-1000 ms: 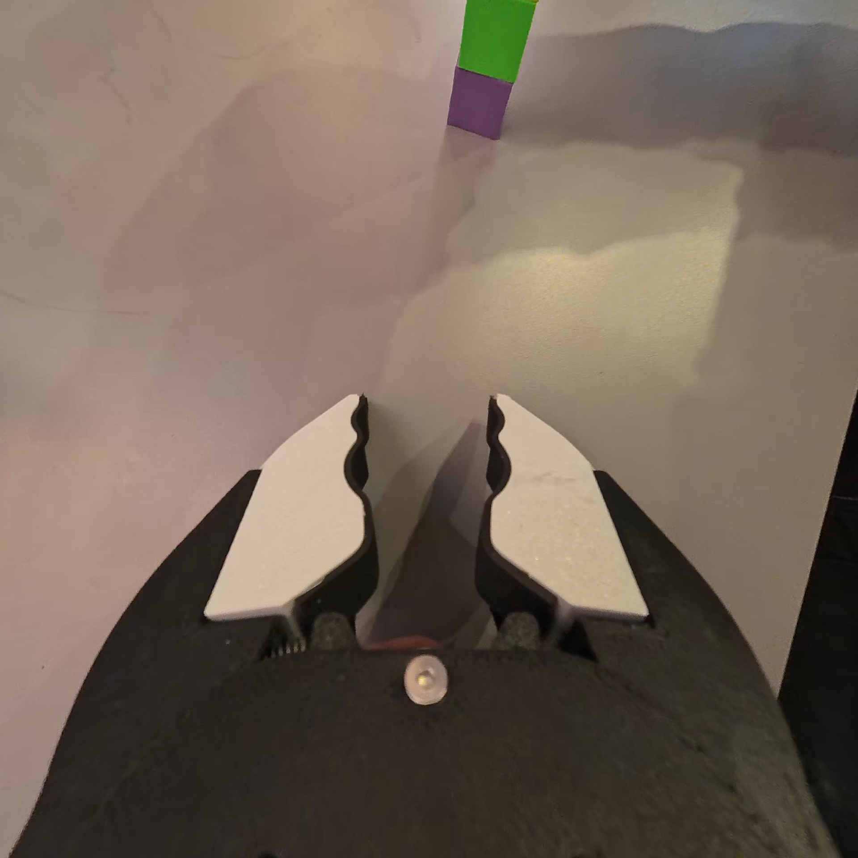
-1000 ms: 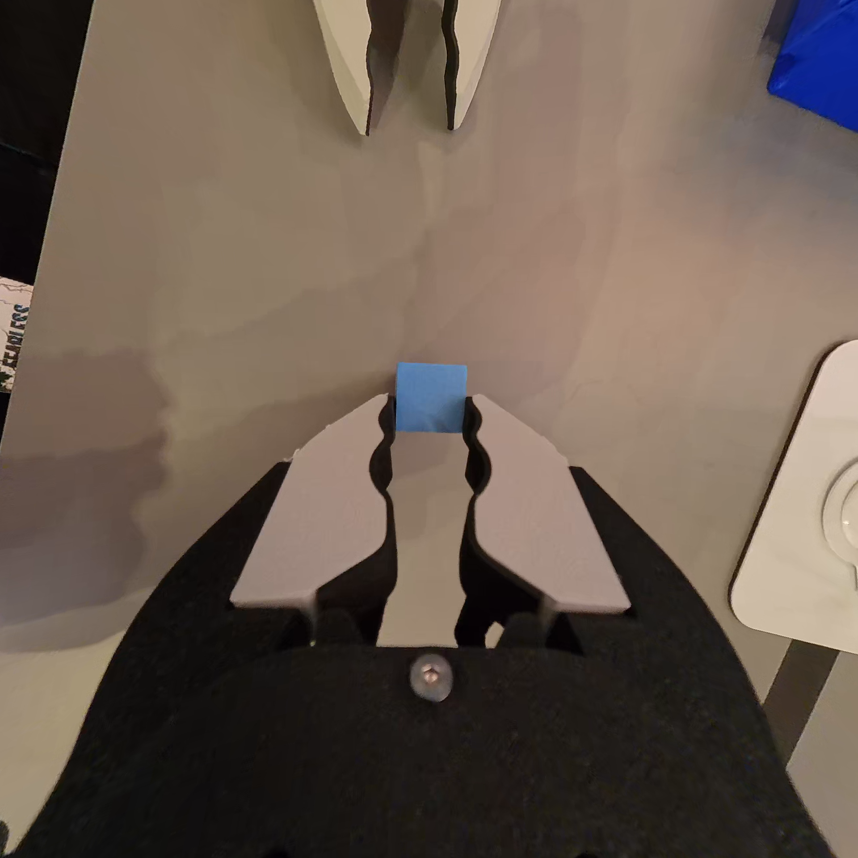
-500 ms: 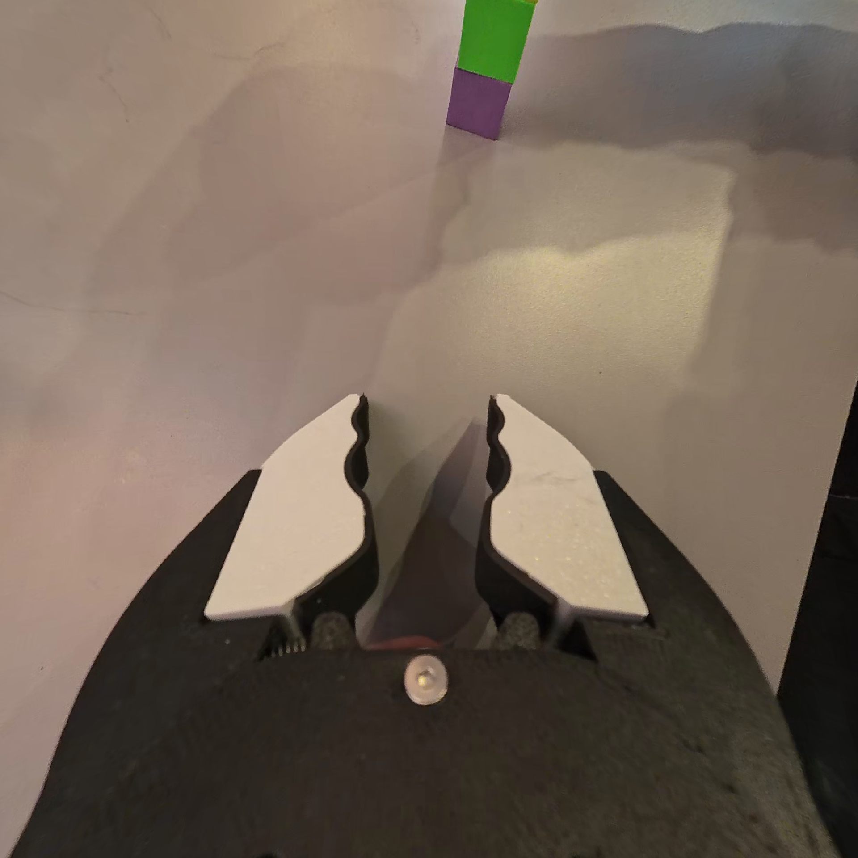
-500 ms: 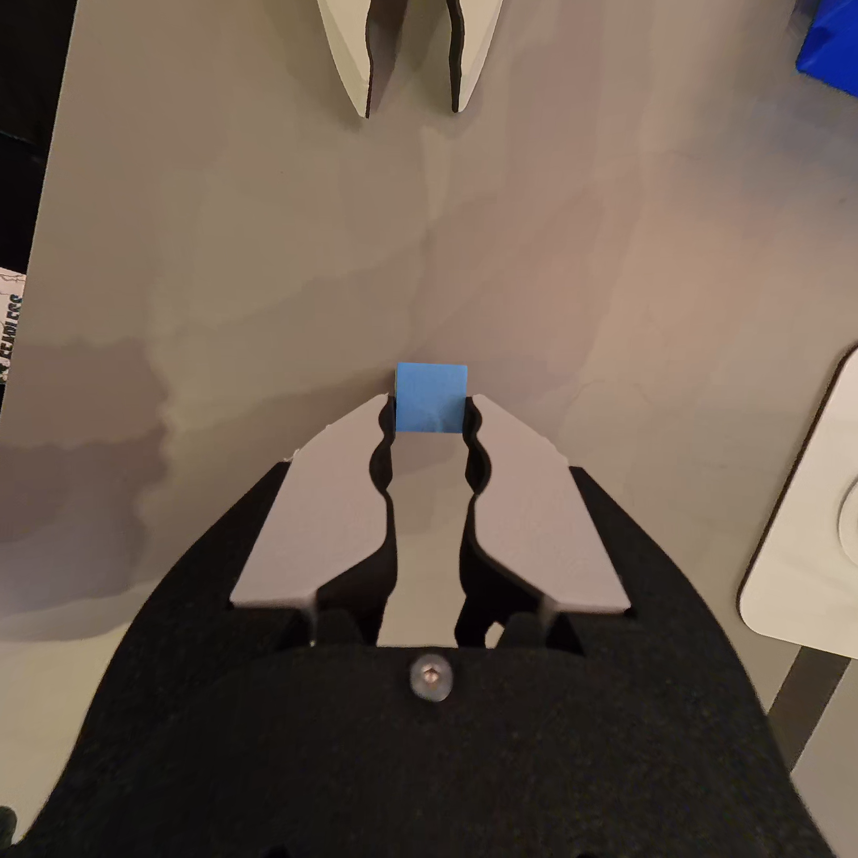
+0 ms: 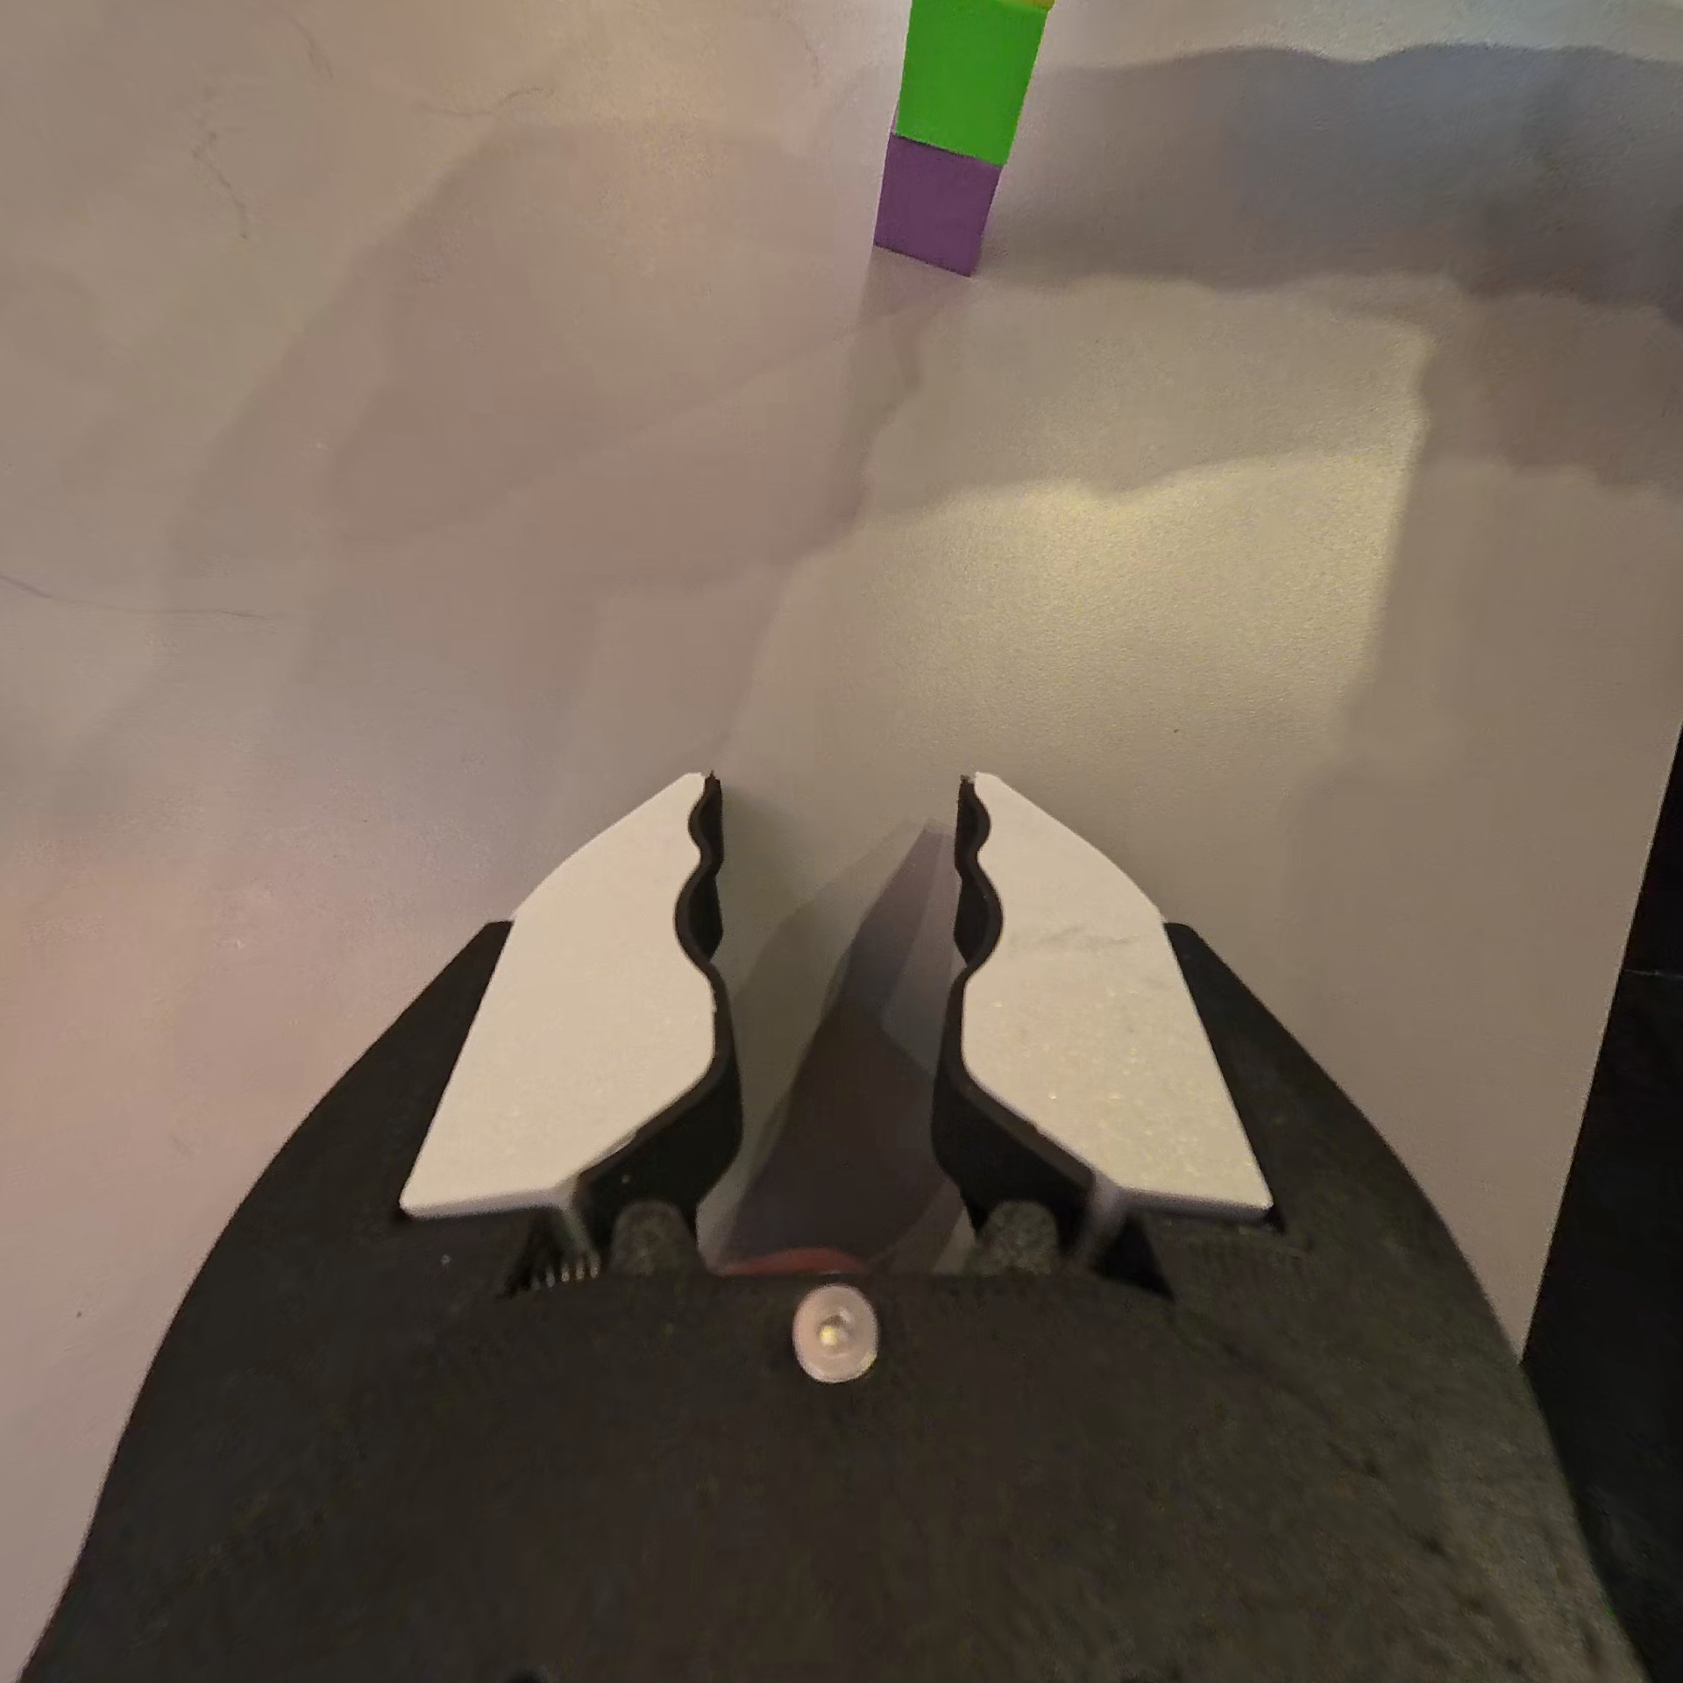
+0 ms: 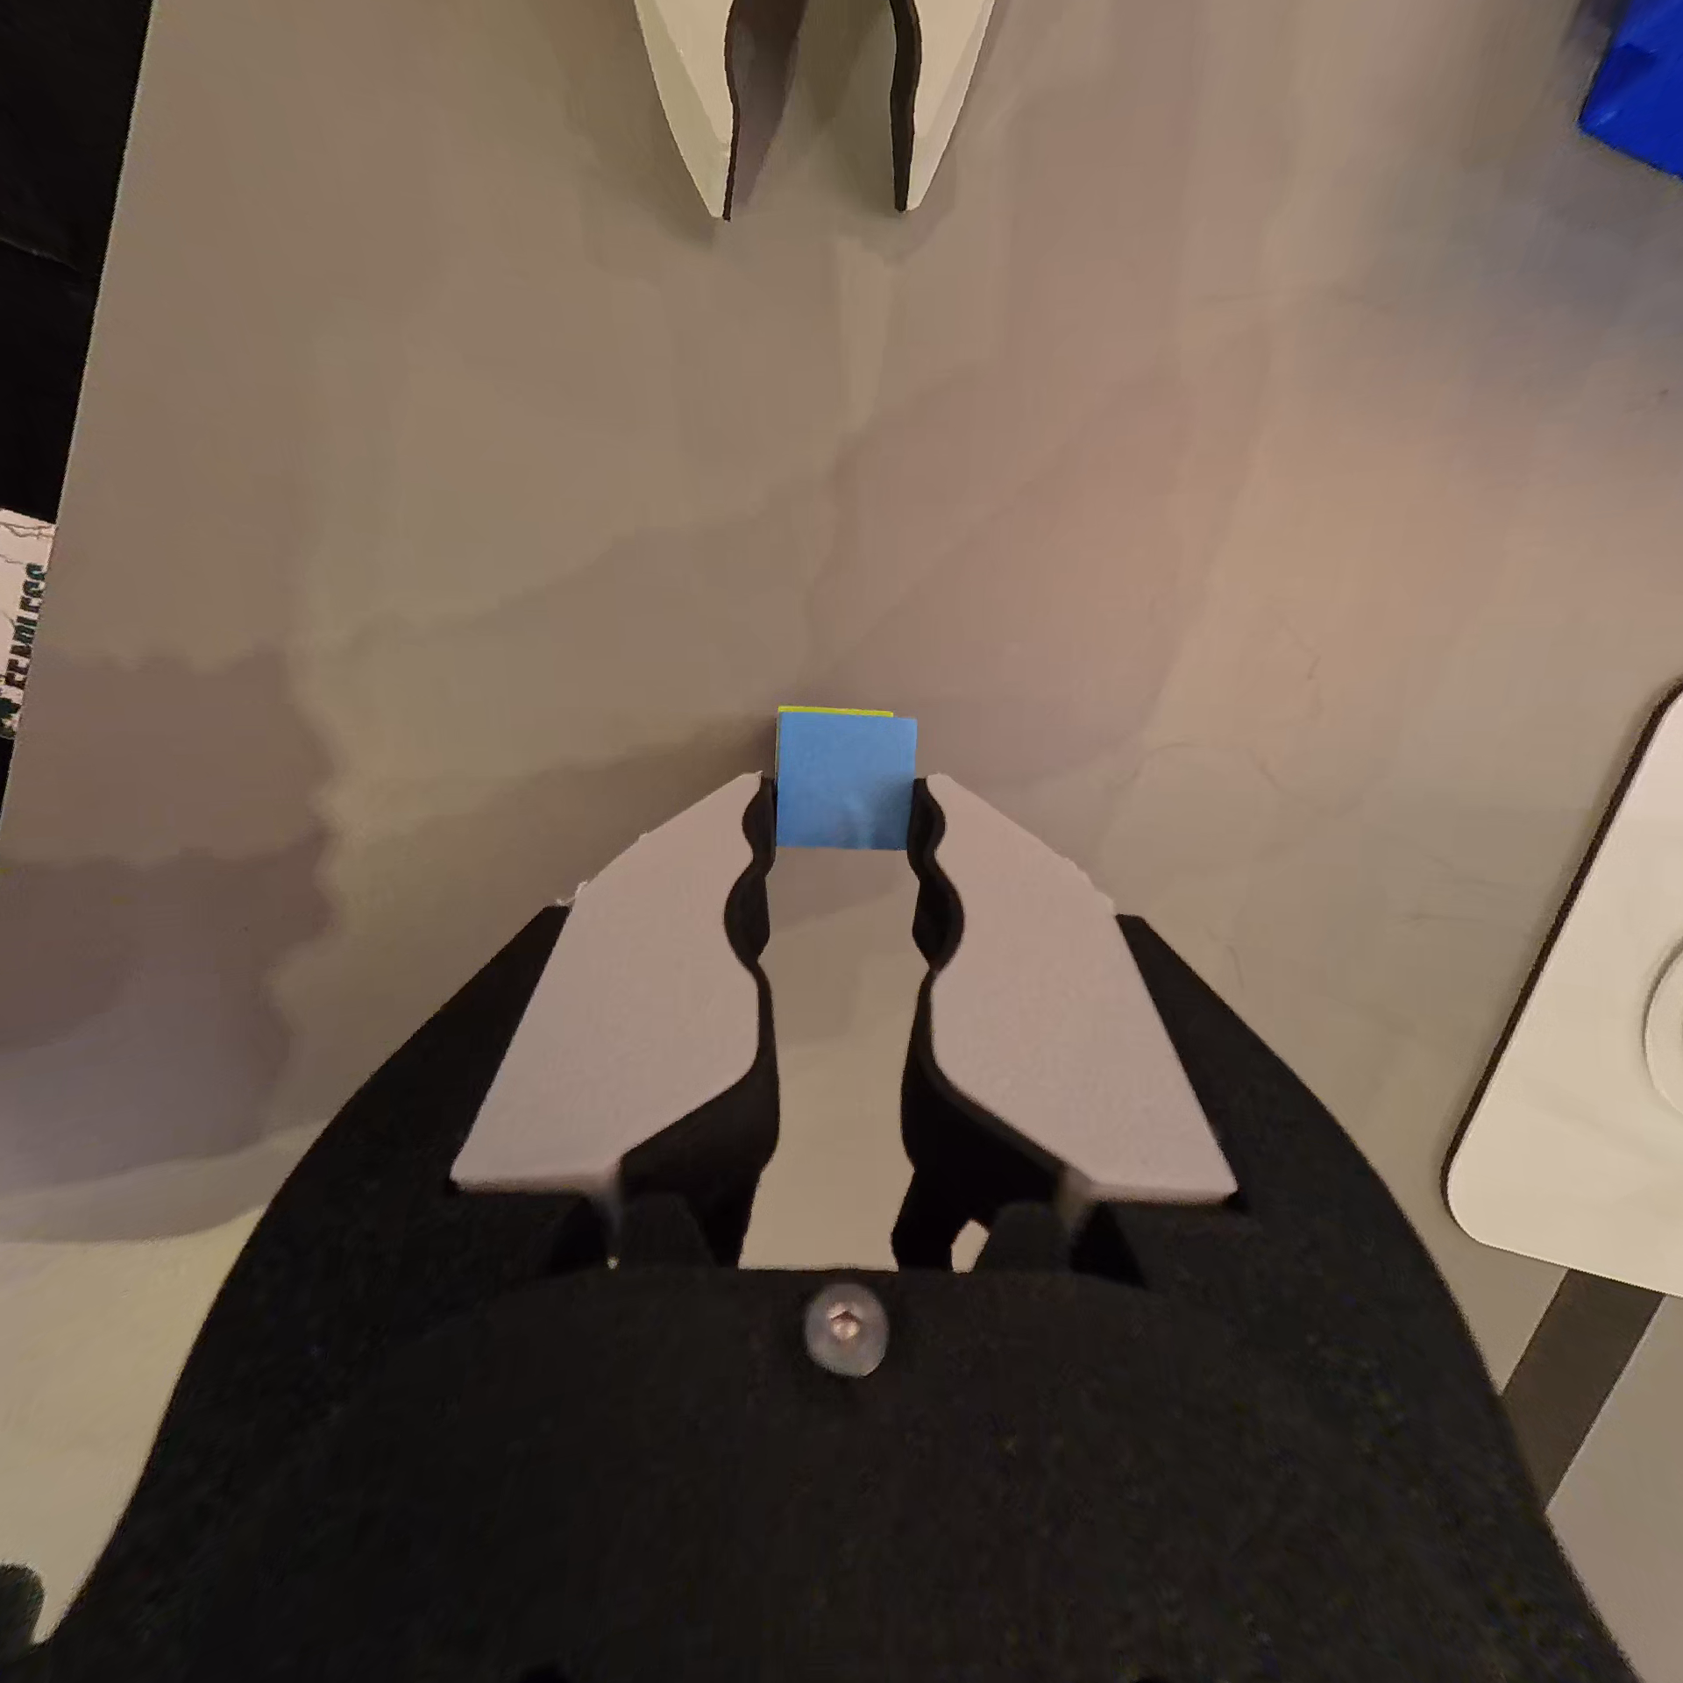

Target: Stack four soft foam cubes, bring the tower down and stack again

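Currently the right gripper (image 6: 842, 788) is clamped on a blue foam cube (image 6: 842, 783), both pads pressed into its sides and the foam face slightly creased near the bottom. A thin yellow-green edge (image 6: 833, 709) shows just behind the blue cube's top; probably another cube right under it, but too little is visible to say. The left gripper (image 5: 838, 783) stands open with nothing between its fingers, low over the pale table (image 5: 364, 546). Ahead of it, well apart, a green cube (image 5: 970, 77) sits on a purple cube (image 5: 933, 214); the stack's top is cut off by the frame. A white pad (image 6: 1585, 1047) lies at the right, a blue object (image 6: 1639, 100) in the far corner.
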{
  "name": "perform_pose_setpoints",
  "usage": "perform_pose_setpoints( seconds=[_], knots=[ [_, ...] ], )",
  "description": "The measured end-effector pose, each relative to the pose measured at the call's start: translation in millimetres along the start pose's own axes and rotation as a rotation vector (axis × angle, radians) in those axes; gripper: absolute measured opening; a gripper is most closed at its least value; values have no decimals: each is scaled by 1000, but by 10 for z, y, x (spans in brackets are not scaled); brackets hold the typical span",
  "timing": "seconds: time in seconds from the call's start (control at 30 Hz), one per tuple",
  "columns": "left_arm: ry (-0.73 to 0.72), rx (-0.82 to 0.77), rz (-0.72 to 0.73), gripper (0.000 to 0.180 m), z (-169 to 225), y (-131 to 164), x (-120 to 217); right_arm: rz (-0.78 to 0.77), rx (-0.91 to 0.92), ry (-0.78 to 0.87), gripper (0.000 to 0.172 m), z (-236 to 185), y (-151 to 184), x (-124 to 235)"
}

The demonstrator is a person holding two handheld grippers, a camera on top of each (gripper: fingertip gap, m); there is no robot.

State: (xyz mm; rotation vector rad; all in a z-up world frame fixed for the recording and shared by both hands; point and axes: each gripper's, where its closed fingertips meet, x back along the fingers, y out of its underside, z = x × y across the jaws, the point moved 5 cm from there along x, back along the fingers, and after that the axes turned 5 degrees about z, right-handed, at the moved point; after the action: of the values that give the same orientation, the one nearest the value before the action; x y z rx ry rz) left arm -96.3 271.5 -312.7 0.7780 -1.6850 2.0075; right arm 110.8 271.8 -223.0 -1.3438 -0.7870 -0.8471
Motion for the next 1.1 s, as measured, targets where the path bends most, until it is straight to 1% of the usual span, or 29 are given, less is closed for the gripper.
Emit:
perform_pose_setpoints(
  seconds=[0.47,0.53,0.63,0.77,0.83,0.93,1.0,1.03,1.07,1.1],
  knots=[
    [1,-3,-1,48,1,2,0,-1,1,-1,28,0,-7,-12],
    [2,-3,-1,48,2,2,0,-16,-19,12,41,23,4,-14],
    [2,-2,-1,48,1,1,1,5,-42,33,51,44,-7,46],
    [2,-1,0,48,-2,1,1,51,-83,102,51,22,-13,281],
    [0,-1,-1,47,-2,1,1,102,-119,154,48,-24,-11,427],
    [-12,2,-1,45,-12,0,-1,126,-238,255,38,-84,106,591],
    [-32,11,0,38,-29,-1,-2,133,-315,298,24,-182,208,622],
    [-44,16,0,33,-40,-3,-3,115,-354,309,18,-243,280,611],
    [-55,19,-1,29,-48,-2,-3,97,-385,315,8,-313,355,589],
    [-62,16,-2,24,-46,0,-3,89,-416,326,3,-373,425,560]
  ],
)
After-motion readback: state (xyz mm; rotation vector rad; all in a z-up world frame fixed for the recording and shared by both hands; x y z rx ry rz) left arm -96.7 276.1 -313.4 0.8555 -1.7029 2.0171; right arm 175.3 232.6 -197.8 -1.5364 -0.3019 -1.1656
